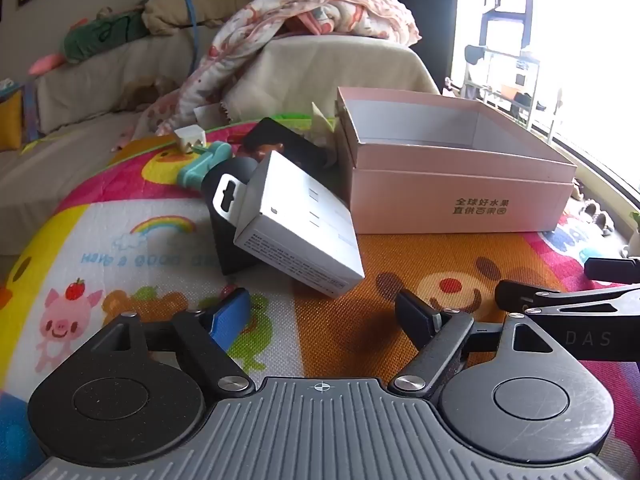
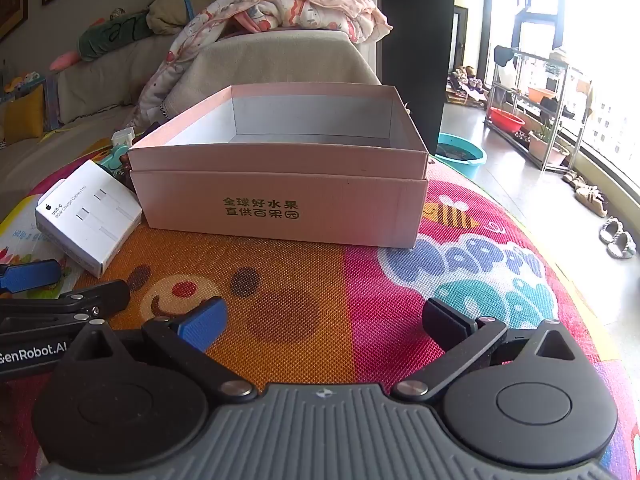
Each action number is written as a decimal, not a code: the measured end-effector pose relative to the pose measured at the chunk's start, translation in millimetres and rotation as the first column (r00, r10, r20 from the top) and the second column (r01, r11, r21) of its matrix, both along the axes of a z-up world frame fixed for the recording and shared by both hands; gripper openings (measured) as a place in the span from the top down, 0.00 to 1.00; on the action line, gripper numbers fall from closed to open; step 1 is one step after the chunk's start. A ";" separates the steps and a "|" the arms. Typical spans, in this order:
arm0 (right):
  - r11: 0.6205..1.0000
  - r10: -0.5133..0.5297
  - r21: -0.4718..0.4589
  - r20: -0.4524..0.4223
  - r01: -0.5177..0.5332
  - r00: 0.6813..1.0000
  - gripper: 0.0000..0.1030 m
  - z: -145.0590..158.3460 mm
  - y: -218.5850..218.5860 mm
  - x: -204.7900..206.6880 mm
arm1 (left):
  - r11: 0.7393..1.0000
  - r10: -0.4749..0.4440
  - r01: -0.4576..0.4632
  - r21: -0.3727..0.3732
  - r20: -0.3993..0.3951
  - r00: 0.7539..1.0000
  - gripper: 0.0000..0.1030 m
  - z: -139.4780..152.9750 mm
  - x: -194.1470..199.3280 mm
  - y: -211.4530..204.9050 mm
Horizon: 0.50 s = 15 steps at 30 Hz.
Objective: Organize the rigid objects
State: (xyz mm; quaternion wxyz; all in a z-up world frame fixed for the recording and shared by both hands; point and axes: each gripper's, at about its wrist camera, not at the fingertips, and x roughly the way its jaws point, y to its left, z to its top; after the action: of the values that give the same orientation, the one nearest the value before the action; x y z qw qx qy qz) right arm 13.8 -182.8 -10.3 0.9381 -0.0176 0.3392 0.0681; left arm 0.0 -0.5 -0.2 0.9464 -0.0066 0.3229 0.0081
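An open pink cardboard box [image 1: 460,192] [image 2: 280,204] stands on the colourful play mat [image 1: 120,240] and looks empty inside. A white USB-C cable box [image 1: 300,224] [image 2: 90,216] lies tilted to its left, leaning on a black box [image 1: 230,240]. Behind them lie a teal toy [image 1: 204,162], a white charger plug [image 1: 190,136] and a black flat object [image 1: 284,140]. My left gripper [image 1: 324,312] is open and empty, low over the mat in front of the white box. My right gripper [image 2: 324,320] is open and empty in front of the pink box.
A beige sofa [image 1: 120,76] with a patterned blanket [image 1: 320,12] and soft toys stands behind the mat. To the right are bare floor, a teal basin [image 2: 460,156], a plant shelf [image 2: 532,112] and slippers [image 2: 616,236] by the window.
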 end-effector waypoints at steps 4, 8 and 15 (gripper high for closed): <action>1.000 0.000 0.004 0.002 0.000 1.000 0.00 -0.1 -0.1 -0.2 | 1.000 0.000 0.000 0.000 0.000 1.000 0.17 0.0 0.0 0.0; 1.000 0.000 0.005 0.002 0.000 1.000 0.00 -0.2 -0.1 -0.1 | 1.000 0.000 0.000 -0.001 0.000 1.000 0.17 0.0 0.0 0.0; 1.000 0.000 0.005 0.002 0.000 1.000 0.00 -0.3 0.1 -0.3 | 1.000 0.000 0.000 -0.001 0.000 1.000 0.17 0.0 0.0 0.0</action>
State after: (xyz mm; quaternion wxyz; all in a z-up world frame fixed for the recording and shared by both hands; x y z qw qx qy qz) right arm 13.5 -182.7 -10.6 0.9385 -0.0153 0.3379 0.0688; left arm 0.0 -0.5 -0.2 0.9464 -0.0071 0.3227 0.0079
